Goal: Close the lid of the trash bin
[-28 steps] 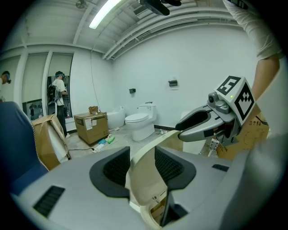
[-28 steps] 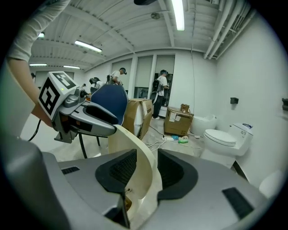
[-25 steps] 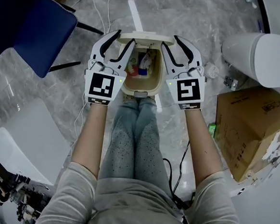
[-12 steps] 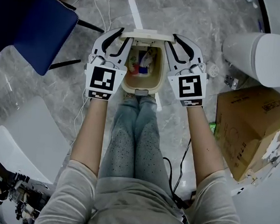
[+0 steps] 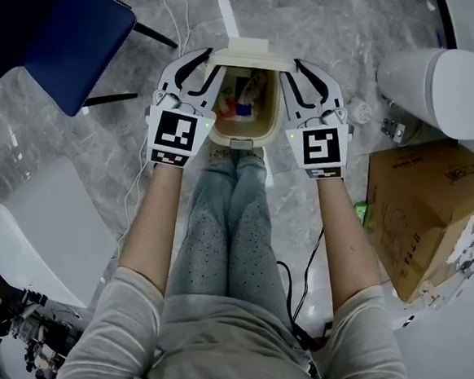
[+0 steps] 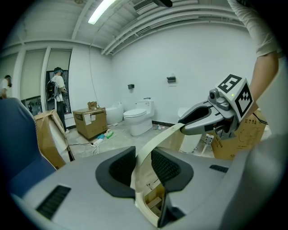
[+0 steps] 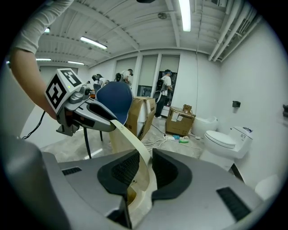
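Note:
A cream trash bin (image 5: 263,133) stands on the floor in front of the person's knees, with coloured rubbish (image 5: 242,107) inside. Its lid (image 5: 246,58) is raised at the far rim. My left gripper (image 5: 214,63) is on the lid's left edge and my right gripper (image 5: 290,69) on its right edge. In the left gripper view the cream lid (image 6: 157,139) runs between the dark pads (image 6: 119,168). The right gripper view shows the lid (image 7: 130,137) between its pads (image 7: 166,168). Both sets of jaws have just been closing, and each is shut on the lid edge.
A blue chair (image 5: 53,31) stands at the far left and a white seat (image 5: 30,225) at the near left. To the right are a white toilet (image 5: 449,87) and a cardboard box (image 5: 431,208). Cables (image 5: 165,7) cross the floor. The person's legs (image 5: 226,225) reach the bin.
Both grippers' jaws have narrowed onto the lid's side edges. The grippers and the lid's top have shifted a little away from the person.

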Action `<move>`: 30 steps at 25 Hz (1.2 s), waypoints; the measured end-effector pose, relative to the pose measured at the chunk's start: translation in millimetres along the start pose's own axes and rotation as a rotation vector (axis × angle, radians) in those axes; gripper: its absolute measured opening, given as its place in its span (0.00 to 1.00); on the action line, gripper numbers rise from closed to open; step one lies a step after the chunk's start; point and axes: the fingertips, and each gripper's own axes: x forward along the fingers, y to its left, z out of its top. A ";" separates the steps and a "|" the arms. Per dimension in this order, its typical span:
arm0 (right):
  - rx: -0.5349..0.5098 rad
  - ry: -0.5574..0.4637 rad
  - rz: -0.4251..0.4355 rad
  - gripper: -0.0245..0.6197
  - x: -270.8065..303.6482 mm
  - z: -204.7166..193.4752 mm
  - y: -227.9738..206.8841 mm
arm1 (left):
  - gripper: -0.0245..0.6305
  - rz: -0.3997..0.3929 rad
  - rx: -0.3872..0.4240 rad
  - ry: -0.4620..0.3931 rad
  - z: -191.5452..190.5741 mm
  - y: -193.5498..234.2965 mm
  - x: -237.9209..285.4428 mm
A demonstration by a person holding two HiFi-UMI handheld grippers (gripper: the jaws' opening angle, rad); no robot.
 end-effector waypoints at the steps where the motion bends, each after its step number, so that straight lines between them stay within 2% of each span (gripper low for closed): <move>1: -0.003 0.001 -0.001 0.20 -2.0 -1.3 3.4 | 0.21 -0.002 0.003 0.000 -2.2 -1.8 -2.7; 30: -0.085 0.043 0.027 0.22 -41.2 -46.1 57.3 | 0.24 -0.049 0.056 0.054 -52.7 -52.7 -42.8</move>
